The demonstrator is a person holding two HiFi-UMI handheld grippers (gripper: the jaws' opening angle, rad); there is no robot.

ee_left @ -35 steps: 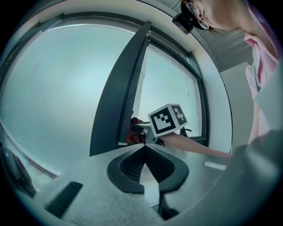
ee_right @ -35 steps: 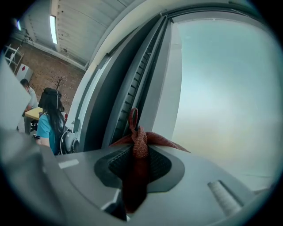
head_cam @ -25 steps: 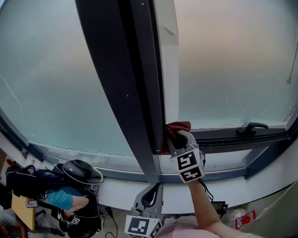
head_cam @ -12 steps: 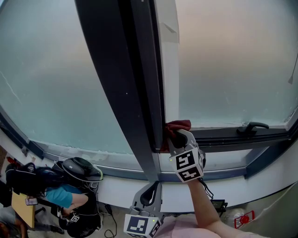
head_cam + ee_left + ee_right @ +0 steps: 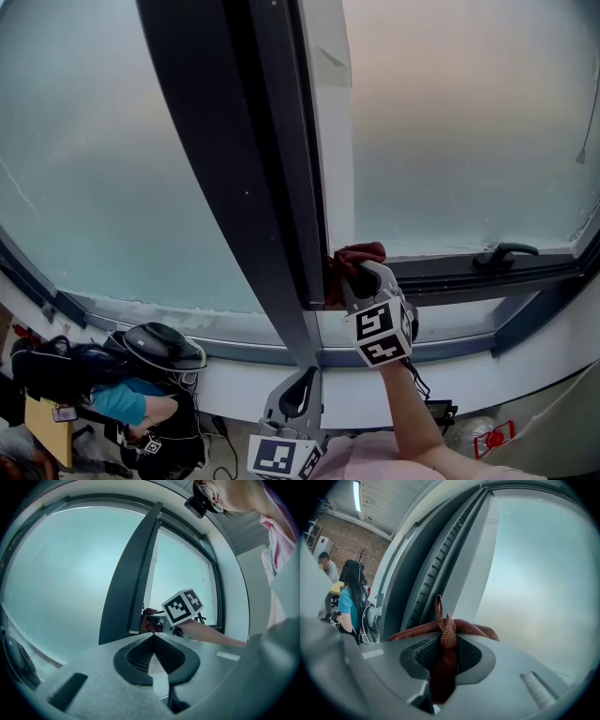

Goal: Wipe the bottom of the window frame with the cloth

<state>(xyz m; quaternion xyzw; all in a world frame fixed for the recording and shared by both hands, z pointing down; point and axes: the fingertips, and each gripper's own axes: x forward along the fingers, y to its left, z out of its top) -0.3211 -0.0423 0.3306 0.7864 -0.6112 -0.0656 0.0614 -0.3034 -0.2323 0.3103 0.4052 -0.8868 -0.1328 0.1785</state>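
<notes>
One forearm [image 5: 405,405] outstretched, right gripper [image 5: 351,275] clamping cloth [image 5: 362,252].

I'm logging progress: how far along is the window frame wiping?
Done: the right gripper is shut on the red cloth. In hand: cloth held at the left end of the bottom rail, beside the dark upright. Left: the rail's run toward the handle. The left gripper hangs shut, empty.

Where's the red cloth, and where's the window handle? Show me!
cloth [image 5: 448,630]: right gripper view, on its bunched-up middle.
window handle [image 5: 511,249]: head view, on its dark lever.
</notes>
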